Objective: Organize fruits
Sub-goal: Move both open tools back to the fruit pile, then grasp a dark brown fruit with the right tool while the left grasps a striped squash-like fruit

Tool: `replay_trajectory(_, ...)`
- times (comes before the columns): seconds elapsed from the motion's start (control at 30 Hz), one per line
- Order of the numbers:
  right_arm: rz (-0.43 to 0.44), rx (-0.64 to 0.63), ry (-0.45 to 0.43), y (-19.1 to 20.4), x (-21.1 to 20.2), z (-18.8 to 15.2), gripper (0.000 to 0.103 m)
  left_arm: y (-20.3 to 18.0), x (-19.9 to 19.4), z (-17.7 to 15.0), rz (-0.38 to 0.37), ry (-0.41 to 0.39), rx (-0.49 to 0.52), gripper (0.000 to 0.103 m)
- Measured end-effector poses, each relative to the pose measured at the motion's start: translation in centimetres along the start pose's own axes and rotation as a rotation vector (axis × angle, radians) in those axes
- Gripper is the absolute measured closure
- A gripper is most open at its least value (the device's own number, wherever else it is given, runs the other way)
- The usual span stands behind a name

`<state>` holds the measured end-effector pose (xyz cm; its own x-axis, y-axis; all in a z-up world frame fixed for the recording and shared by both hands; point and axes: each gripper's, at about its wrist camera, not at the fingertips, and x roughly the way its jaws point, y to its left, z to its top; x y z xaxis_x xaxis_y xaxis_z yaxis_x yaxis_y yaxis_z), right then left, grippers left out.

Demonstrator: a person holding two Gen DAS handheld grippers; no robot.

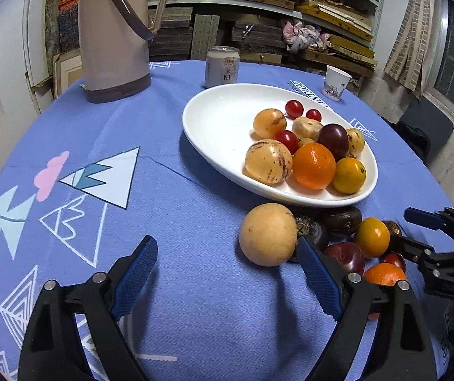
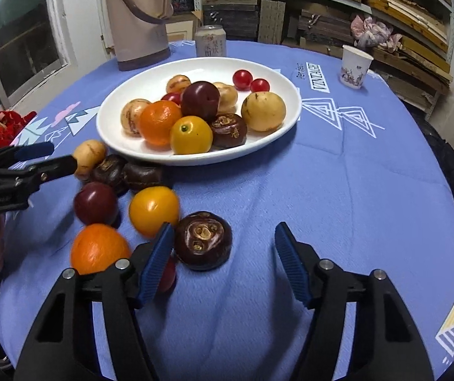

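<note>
A white plate [image 1: 214,117] [image 2: 115,120] holds several fruits: oranges, tan melons, a plum, cherry tomatoes. More fruit lies loose on the blue tablecloth in front of it. My left gripper [image 1: 227,247] is open, and a tan round fruit [image 1: 268,235] [image 2: 88,157] sits between its fingertips, close to the right finger. My right gripper [image 2: 223,231] is open around a dark water chestnut [image 2: 203,241], which lies by the left finger and apart from the right one. Beside it lie a yellow fruit [image 2: 153,209], an orange [image 2: 99,247] and a dark plum [image 2: 96,203]. Each gripper shows in the other's view [image 1: 408,228] [image 2: 53,157].
A beige thermos jug [image 1: 115,31] [image 2: 141,19], a drink can [image 1: 222,66] [image 2: 211,44] and a paper cup [image 1: 336,82] [image 2: 355,66] stand at the far side of the round table. Shelves of stacked boards fill the background. A red cloth [image 2: 1,127] lies at the left edge.
</note>
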<state>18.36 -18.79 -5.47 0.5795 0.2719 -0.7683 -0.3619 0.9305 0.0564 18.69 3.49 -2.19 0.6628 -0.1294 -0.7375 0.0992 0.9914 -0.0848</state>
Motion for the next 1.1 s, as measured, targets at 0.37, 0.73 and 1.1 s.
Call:
replay_trajectory(0.37,-0.016,0.006,0.072,-0.3,0.9,0.4,0.057,-0.5,0.1,-0.2,-0.021,0.011,0.018,0.013)
replay_trajectory(0.73,0.109,0.123,0.012,-2.3,1.9,0.7,0.063,-0.8,0.6,-0.2,0.011,0.011,0.037,0.013)
replay_trajectory(1.1,0.143,0.117,-0.014,-2.2,1.8,0.4,0.062,-0.3,1.8,0.6,0.047,0.074,-0.023,0.011)
